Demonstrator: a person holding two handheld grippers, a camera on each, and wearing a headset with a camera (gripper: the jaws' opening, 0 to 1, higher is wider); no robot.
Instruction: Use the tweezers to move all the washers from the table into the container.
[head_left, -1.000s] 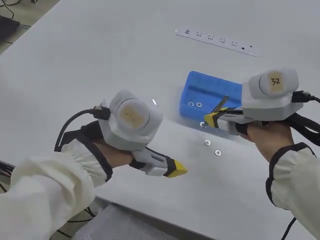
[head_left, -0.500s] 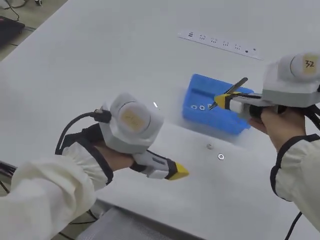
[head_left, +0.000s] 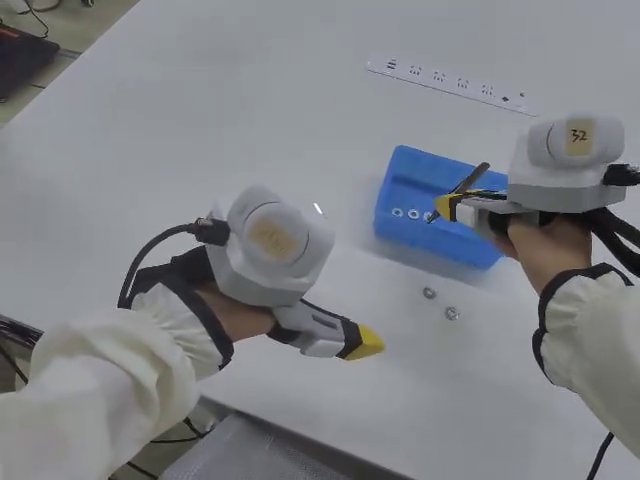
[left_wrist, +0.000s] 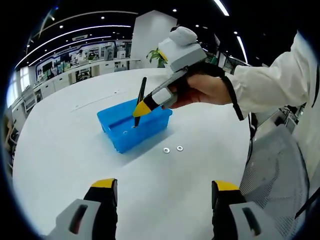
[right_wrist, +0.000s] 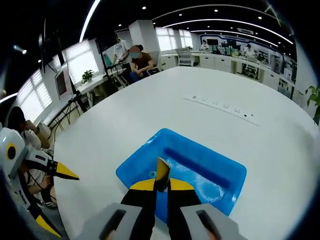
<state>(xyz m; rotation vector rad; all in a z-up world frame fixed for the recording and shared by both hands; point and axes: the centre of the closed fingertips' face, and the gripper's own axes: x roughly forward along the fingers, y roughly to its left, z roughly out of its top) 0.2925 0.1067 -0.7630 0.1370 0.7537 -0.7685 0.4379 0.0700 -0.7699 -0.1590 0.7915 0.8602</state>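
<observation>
Head view: right gripper (head_left: 443, 207) sits over blue container (head_left: 440, 250), fingers clamped on tweezers (head_left: 468, 181). Two washers (head_left: 397, 212) lie inside the container. Two loose washers (head_left: 429, 293) are on bench (head_left: 200, 120) just in front of it. Left gripper (head_left: 365, 343) is by the near bench edge, well apart from the container. Power strip (head_left: 455, 85) lies beyond.

Left gripper view: own fingers (left_wrist: 105, 197) are apart. Tweezers tip points down into the container, and the loose washers lie side by side near its wall.

Right gripper view: fingers are together on the tweezers, with the container directly ahead.
</observation>
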